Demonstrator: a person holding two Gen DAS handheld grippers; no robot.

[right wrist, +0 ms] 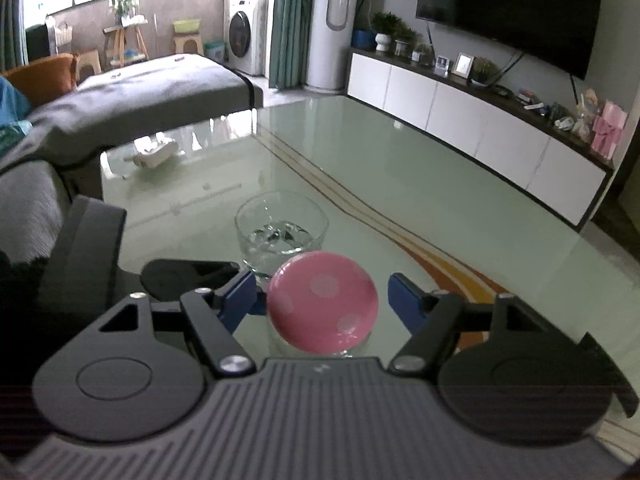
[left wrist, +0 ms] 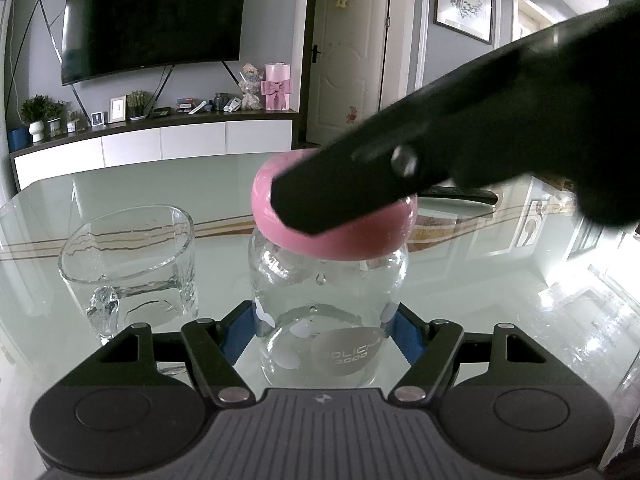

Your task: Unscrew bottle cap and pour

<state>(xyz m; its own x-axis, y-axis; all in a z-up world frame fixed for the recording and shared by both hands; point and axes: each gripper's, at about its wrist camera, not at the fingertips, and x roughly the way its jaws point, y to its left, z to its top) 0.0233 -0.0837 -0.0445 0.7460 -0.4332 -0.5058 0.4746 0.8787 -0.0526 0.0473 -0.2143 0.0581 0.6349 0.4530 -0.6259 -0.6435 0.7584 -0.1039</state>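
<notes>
A clear glass bottle (left wrist: 326, 312) with a round pink cap (left wrist: 340, 236) stands on the glass table. My left gripper (left wrist: 324, 332) is shut on the bottle's body, its blue pads against both sides. My right gripper (right wrist: 322, 298) hangs over the cap (right wrist: 322, 300) from above; its left pad touches the cap and its right pad stands a little apart, so it is open. In the left wrist view the right gripper is the dark arm (left wrist: 440, 148) across the cap. A clear drinking glass (left wrist: 132, 264) stands left of the bottle; it also shows in the right wrist view (right wrist: 280, 232).
The glossy glass table (right wrist: 400, 184) stretches around. A white object (right wrist: 154, 156) lies near its far left corner. A grey sofa (right wrist: 140, 92) sits beyond the table, and a TV cabinet (left wrist: 160, 140) runs along the wall.
</notes>
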